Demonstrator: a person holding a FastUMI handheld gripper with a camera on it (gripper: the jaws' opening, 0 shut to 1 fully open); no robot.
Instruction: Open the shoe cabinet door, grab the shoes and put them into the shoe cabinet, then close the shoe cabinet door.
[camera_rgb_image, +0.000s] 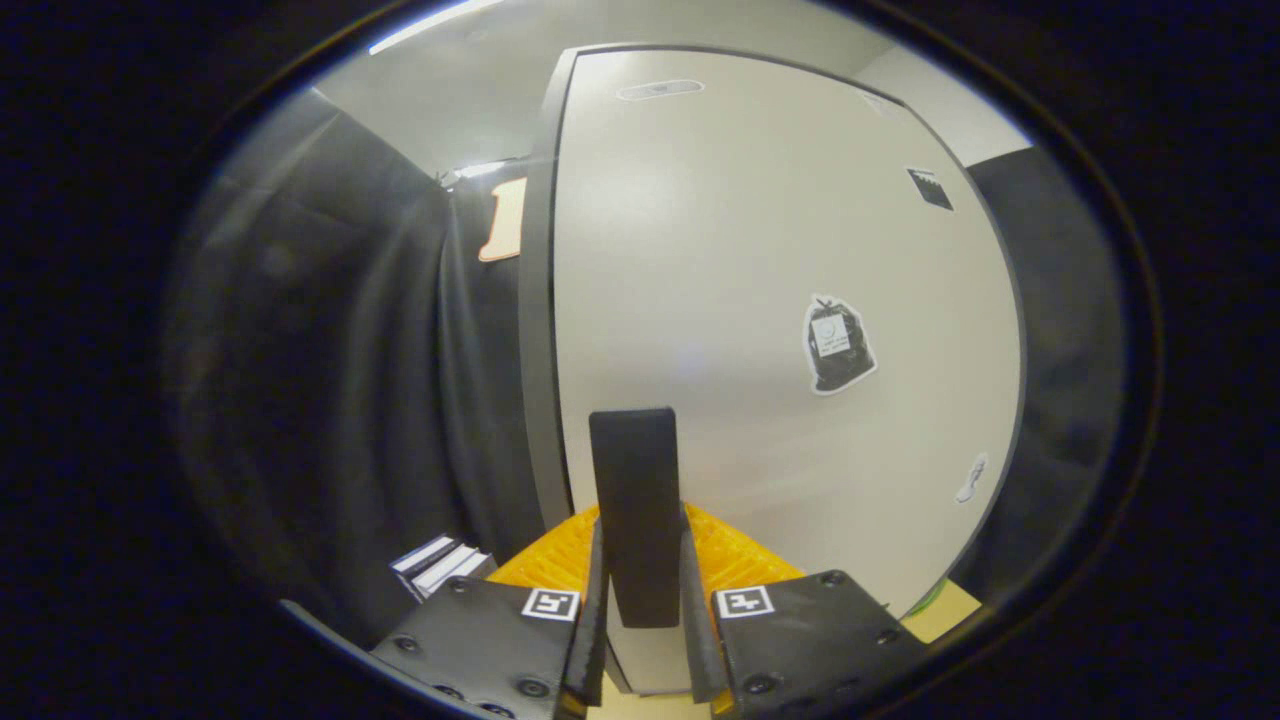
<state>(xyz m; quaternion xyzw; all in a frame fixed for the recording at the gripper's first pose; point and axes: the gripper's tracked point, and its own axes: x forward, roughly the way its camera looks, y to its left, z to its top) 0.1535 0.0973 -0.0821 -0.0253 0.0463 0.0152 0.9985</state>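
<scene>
The white shoe cabinet door (740, 280) stands close in front of me. Its black upright handle (633, 470) sits between my fingers, and my gripper (640, 535) is shut on it, one finger pressing each side. The door's dark left edge (535, 330) runs top to bottom just left of the handle. I cannot tell whether the door is ajar. A black thing with white stripes (440, 565), perhaps a shoe, lies low on the left, beside my left finger.
Black cloth (330, 380) hangs to the left of the cabinet and also to its right. On the door are a black bag sticker (838, 345) and two smaller stickers. A pale floor strip (945, 612) shows at the lower right.
</scene>
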